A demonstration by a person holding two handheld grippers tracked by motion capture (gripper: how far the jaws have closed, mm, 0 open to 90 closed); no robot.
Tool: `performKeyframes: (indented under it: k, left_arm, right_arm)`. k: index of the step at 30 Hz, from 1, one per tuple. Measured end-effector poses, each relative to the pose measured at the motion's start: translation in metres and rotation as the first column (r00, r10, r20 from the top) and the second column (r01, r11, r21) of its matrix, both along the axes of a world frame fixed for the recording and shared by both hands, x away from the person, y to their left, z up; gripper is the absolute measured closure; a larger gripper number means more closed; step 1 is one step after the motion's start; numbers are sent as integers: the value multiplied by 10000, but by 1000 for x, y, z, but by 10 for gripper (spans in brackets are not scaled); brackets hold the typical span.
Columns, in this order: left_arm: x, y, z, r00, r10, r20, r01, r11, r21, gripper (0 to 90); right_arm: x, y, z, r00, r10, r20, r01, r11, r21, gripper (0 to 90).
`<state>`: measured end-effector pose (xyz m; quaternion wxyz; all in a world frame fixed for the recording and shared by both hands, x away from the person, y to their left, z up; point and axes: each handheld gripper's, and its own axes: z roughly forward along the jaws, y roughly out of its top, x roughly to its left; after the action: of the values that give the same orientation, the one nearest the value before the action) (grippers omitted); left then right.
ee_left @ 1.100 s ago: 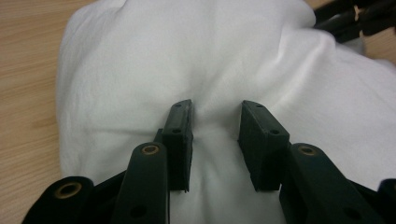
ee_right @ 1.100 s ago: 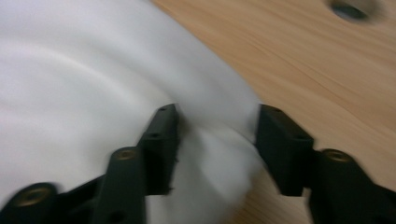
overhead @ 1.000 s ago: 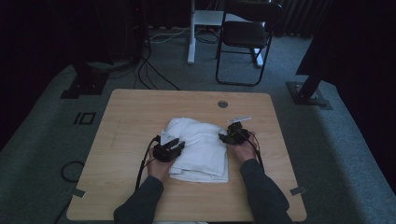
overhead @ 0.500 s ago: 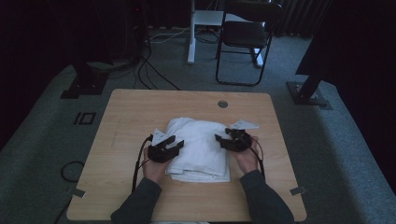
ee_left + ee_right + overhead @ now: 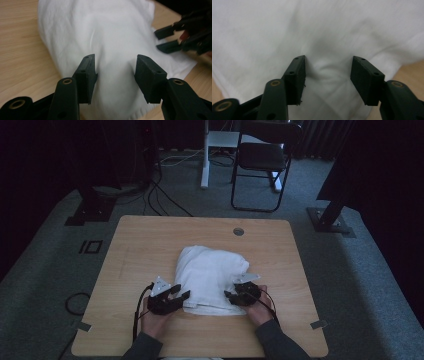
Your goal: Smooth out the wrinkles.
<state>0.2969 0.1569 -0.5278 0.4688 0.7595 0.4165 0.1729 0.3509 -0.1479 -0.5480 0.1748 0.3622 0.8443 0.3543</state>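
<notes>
**Both grippers off the cloth, fold partly done**

We have the white cloth (image 5: pixel 210 277) mid-counter, slightly toward the near edge, bundled into a rough folded stack: rounded and lumpy at the far end, flatter layered hem at the near end. The counter (image 5: pixel 150 245) around it is bare wood.

Left gripper (image 5: pixel 175 296) sits at the cloth's near-left corner, jaws released; they have just been opening, with cloth behind the gap and nothing pinched. Right gripper (image 5: pixel 235 297) sits at the near-right corner, jaws also apart, though they have just been narrowing a little; a raised wrinkle of fabric lies between them and the pads don't press on it.

Our read: first folds are in and the cloth is compact, but edges are uneven and the far end is puffy. What's left looks like regrasping the near corners and another fold or a smoothing pass.
</notes>
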Motion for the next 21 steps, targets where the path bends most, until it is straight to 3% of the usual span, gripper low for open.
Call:
performKeyframes:
  k: [6, 10, 15, 21]
  left_arm:
    - [2, -3, -11, 9999, 109, -62, -108, 9999, 132, 515]
    - [5, -8, -12, 9996, 270, 26, -271, 9988, 405, 522]
    - [7, -7, -11, 9990, 432, 143, -440, 9971, 622, 522]
    - [19, 2, -9, 9950, 975, 218, -989, 9920, 782, 522]
  right_arm:
    - [5, -2, -6, 9996, -150, -224, 154, 9997, 166, 465]
    - [22, -7, -10, 9976, -403, -561, 451, 9951, 875, 475]
    - [36, -2, -11, 9980, -409, -483, 455, 9942, 971, 480]
    - [53, 14, -10, 9979, -434, -472, 481, 9935, 1030, 481]
